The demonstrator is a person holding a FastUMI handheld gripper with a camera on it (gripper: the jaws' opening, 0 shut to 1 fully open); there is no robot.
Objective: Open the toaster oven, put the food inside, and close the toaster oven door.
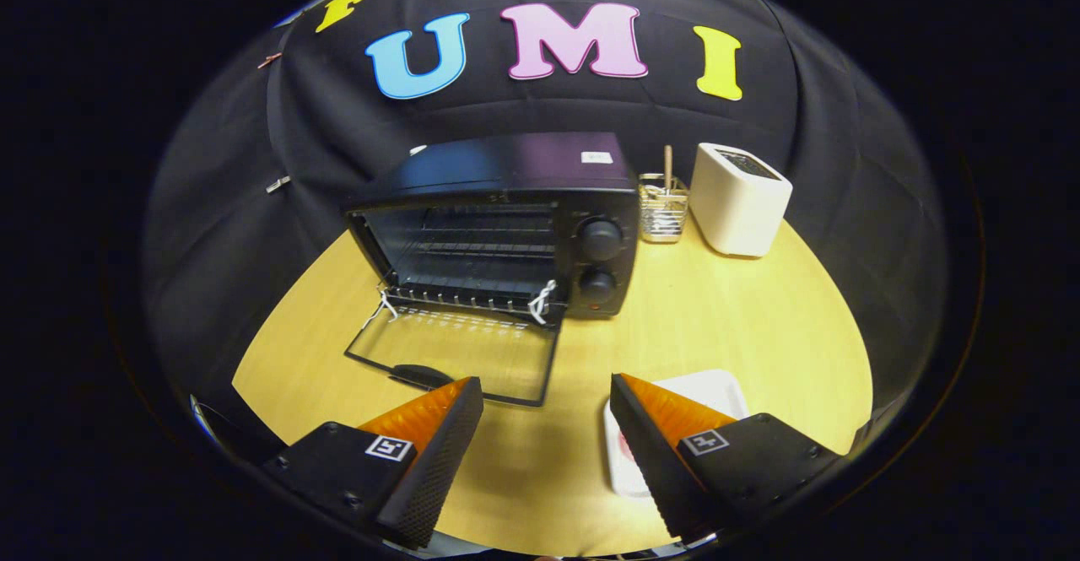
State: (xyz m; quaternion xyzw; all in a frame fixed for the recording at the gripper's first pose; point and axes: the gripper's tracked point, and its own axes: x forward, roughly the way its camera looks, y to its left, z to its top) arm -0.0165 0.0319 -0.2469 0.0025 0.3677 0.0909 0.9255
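- Gripper point(547, 392): fingers spread apart, nothing between them.
- Toaster oven point(506, 223): 12 o'clock, door point(456, 358) folded down flat.
- White plate point(717, 392): 2 o'clock, partly under right finger.

A light wooden table point(742, 316) carries everything. A black toaster oven point(506, 207) stands toward its far edge, its glass door point(460, 350) folded down flat onto the wood. To the oven's right stand a wire utensil holder point(662, 211) and a white toaster point(741, 198). A white tray point(717, 392) lies near the near edge.
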